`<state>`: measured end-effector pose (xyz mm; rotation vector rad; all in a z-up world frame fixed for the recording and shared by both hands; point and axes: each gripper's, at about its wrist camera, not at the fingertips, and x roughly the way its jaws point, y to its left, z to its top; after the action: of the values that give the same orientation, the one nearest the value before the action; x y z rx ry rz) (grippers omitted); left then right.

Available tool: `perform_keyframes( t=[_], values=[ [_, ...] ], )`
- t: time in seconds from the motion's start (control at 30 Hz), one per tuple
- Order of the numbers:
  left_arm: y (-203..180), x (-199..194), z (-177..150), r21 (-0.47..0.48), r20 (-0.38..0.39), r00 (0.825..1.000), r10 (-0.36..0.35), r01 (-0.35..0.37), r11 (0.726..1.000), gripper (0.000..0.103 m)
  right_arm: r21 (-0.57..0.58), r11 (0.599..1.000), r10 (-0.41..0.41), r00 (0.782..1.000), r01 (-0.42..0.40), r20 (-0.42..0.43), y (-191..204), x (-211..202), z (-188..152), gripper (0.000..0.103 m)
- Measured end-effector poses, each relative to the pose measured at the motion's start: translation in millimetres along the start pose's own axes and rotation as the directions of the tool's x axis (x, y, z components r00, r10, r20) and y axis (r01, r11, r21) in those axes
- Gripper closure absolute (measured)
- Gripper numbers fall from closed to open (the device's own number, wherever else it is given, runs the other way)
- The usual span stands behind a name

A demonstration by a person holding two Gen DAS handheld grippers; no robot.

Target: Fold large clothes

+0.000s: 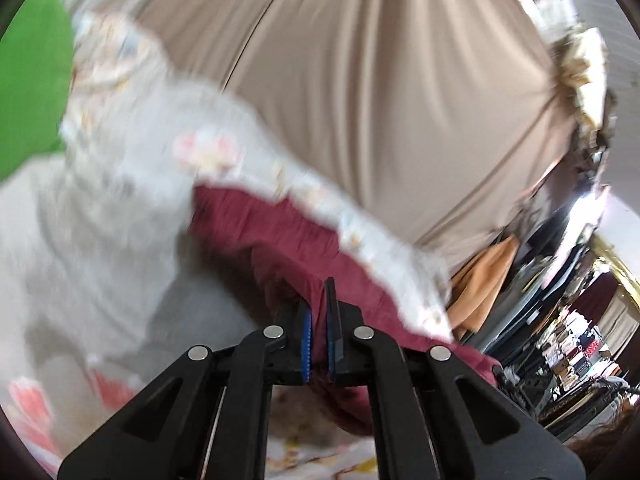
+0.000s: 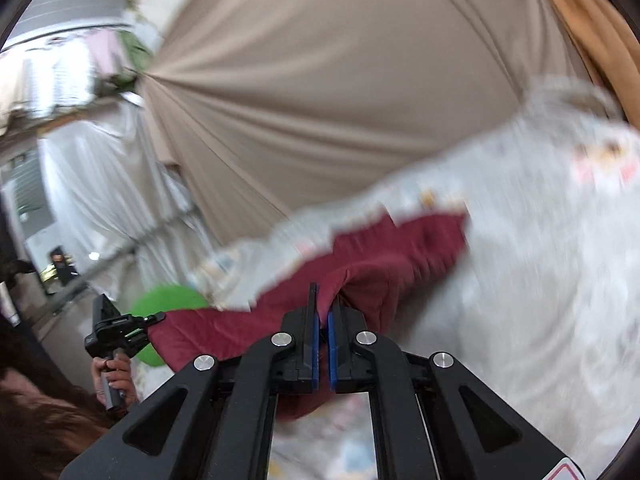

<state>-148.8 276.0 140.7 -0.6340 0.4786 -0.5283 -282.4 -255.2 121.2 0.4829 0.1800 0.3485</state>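
A dark red garment [image 1: 280, 240] is lifted off a pale flowered bedsheet [image 1: 120, 208]. In the left wrist view my left gripper [image 1: 319, 312] is shut on a fold of the red cloth, which runs between its blue pads. In the right wrist view my right gripper [image 2: 323, 312] is shut on another edge of the same red garment [image 2: 392, 256], which hangs from it to the left. The left gripper [image 2: 120, 328] shows at the lower left of the right wrist view, held in a hand, with the red cloth stretched between both. Both views are blurred by motion.
A beige curtain [image 1: 380, 92] fills the background above the bed. A green cushion [image 1: 32, 88] lies at the left, also in the right wrist view [image 2: 168, 300]. An orange cloth [image 1: 484, 280] hangs at the right. White drapes [image 2: 100, 184] hang at the left.
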Motion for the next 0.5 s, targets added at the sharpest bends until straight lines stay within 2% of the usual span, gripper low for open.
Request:
perform_keyframes(
  t=[0.07,0.13,0.23,0.3,0.37,0.43,0.5],
  values=[
    [-14,-21,12,0.021,0.078,0.997,-0.018,0.017,1.000,0.099,-0.037,0.999,0.030,0.997,-0.028,0.074,14,-17,11,0.099],
    [-18,-30,22,0.020,0.117,0.993,-0.022,0.020,1.000,0.099,-0.043,0.998,0.040,0.992,-0.035,0.119,20,-24,22,0.099],
    [-19,-19,40,0.032,0.118,0.993,-0.002,-0.001,1.000,0.098,-0.004,1.000,0.032,0.991,-0.031,0.128,16,-10,42,0.100],
    [-15,9,53,0.042,0.082,0.996,0.035,-0.038,0.998,0.098,0.016,1.000,-0.003,0.995,0.001,0.097,6,9,50,0.100],
    [-6,53,65,0.051,0.026,0.993,0.116,-0.117,0.992,0.098,0.055,0.997,-0.061,0.998,0.059,0.036,-12,43,60,0.100],
    [8,93,71,0.047,-0.031,0.984,0.174,-0.172,0.984,0.098,0.121,0.985,-0.120,0.992,0.124,-0.043,-41,88,67,0.099],
    [28,144,76,0.041,-0.096,0.965,0.243,-0.240,0.970,0.098,0.157,0.968,-0.181,0.977,0.198,-0.114,-69,128,71,0.099]
  ],
)
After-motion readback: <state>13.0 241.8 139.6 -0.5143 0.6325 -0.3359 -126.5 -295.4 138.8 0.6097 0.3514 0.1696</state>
